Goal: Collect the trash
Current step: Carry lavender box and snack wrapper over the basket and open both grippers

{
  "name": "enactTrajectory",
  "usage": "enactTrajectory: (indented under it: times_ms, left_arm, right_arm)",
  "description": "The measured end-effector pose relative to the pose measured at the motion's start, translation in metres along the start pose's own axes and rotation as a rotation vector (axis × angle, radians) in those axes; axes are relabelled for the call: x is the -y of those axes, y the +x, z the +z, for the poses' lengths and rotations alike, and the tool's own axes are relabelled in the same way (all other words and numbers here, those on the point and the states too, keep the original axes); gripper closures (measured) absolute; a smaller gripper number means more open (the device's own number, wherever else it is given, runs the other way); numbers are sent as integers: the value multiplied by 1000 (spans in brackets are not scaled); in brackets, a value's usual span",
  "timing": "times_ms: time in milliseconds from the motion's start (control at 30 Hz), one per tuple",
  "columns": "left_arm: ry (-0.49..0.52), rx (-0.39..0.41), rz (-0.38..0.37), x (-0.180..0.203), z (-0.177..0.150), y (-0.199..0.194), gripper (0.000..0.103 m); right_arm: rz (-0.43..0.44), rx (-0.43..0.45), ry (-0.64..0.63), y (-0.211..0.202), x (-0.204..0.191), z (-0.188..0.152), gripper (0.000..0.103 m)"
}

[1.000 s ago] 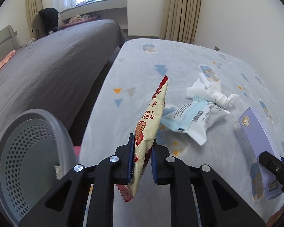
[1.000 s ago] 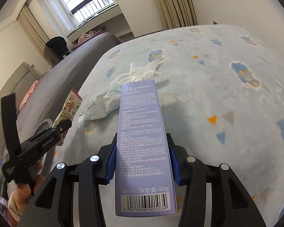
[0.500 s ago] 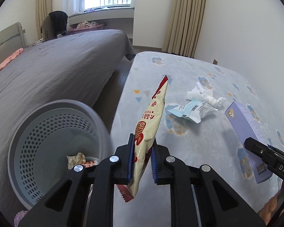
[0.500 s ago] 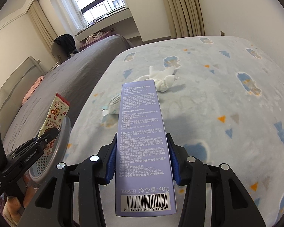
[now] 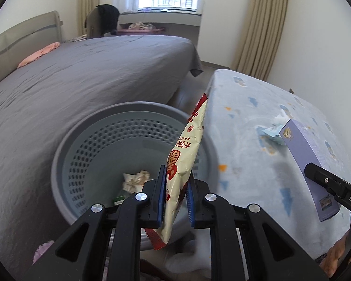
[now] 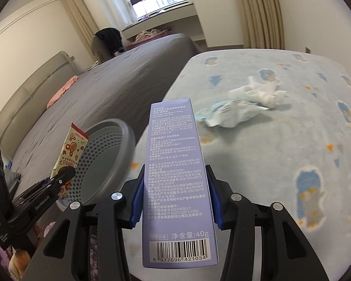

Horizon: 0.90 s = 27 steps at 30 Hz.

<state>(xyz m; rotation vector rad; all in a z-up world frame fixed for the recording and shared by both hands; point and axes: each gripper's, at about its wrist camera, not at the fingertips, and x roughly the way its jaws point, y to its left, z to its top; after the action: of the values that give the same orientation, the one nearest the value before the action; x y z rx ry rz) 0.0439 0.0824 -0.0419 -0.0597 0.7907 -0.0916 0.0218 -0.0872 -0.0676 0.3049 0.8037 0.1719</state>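
Left gripper (image 5: 175,199) – seemingly over basket (image 5: 65,145)

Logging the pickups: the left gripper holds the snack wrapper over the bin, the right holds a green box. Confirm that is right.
One detail is wrong: the box held by the right gripper is purple, as the right wrist view shows. The left gripper does hold the snack wrapper over the bin.

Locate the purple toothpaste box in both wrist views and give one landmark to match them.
Left wrist: purple toothpaste box at right edge, held by the right gripper.
Right wrist: bottom centre, between the blue pads.
Shared landmark: the grey perforated bin, left of the box in both.
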Motion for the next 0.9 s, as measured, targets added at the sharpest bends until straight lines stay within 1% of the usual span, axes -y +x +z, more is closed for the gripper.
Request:
enactTrajectory:
  times_ms: [333, 533, 667, 900]
  left_arm:
    - [-61, -13, 75, -57, 1, 17, 87]
    - [-71, -29, 108, -79, 7, 31, 87]
    - [-78, -35, 117, -90, 14, 41, 87]
    - [-94, -46, 127, -99, 17, 52, 87]
  right_arm:
    - [117, -71, -123, 53, -86, 15, 58]
    - [160, -108, -180, 83, -124, 25, 58]
    - [175, -132, -194, 102, -139, 29, 58]
    - [184, -161, -207, 120, -147, 31, 58]
